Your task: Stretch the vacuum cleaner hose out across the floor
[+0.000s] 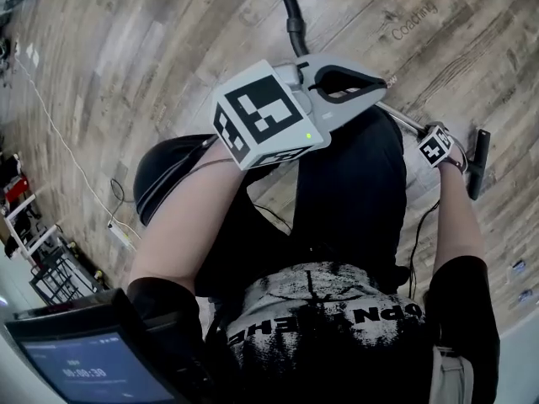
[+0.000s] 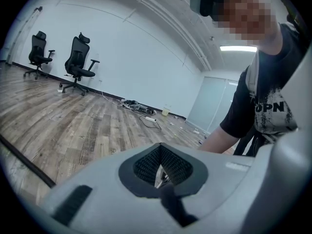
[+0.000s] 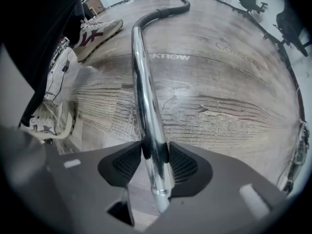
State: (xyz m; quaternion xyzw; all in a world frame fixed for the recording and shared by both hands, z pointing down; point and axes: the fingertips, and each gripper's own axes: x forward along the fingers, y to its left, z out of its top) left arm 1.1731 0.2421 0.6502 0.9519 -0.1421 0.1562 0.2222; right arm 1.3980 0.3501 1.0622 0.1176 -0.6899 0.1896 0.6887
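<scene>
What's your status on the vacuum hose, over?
Left hand-held gripper shut, empty. Right hand-held gripper clamps metal wand; hose trails across floor. Person's shoes beside wand.

place: open office | evidence: black swivel chairs (image 2: pixel 78 62), white wall (image 2: pixel 146 67), wood-plank floor (image 2: pixel 73 126), loose floor cables (image 2: pixel 141 112)

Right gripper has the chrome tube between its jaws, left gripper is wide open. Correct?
One thing is wrong: the left gripper is not open. Its jaws are together with nothing between them, as the left gripper view shows. The right gripper does have the chrome tube between its jaws.
</scene>
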